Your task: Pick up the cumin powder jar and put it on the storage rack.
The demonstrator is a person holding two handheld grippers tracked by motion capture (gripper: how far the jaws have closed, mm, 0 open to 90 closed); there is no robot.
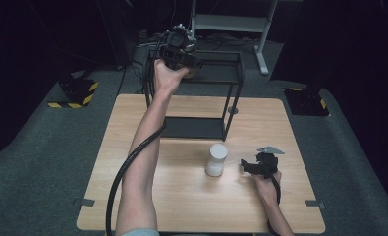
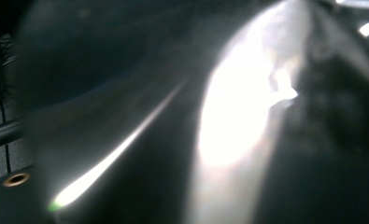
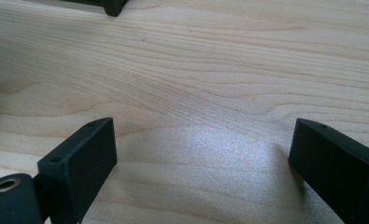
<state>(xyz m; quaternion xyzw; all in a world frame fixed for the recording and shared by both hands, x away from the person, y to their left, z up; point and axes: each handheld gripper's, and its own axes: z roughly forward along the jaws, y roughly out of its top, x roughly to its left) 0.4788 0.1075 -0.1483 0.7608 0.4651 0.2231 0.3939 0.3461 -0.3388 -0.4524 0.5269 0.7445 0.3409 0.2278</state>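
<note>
The dark object (image 1: 190,72) in the left gripper (image 1: 181,51) is up at the top shelf of the black metal rack (image 1: 233,93), which stands at the far side of the wooden table (image 1: 132,162). The person's left arm is stretched well forward and raised, and the hand is wrapped around the gripper body at the rack's top left corner. From the high view I can make out something rounded and dark with a lighter edge just at the gripper's front, against the top shelf. The left gripper view is nearly all blur: a dark curved surface (image 2: 126,70) pressed right up to the lens with a bright glare across it, so something sits very close between the jaws. I cannot tell how far those jaws stand apart or whether they truly clamp it. A thick black cable (image 1: 127,167) trails from this gripper back along the forearm.

The right gripper (image 1: 248,166) rests low over the table near the right edge, just beside a white cylinder (image 1: 216,159) that stands upright in the middle of the table, apart from it. In the right gripper view its jaws are spread wide, with bare wood grain between them and nothing held.
</note>
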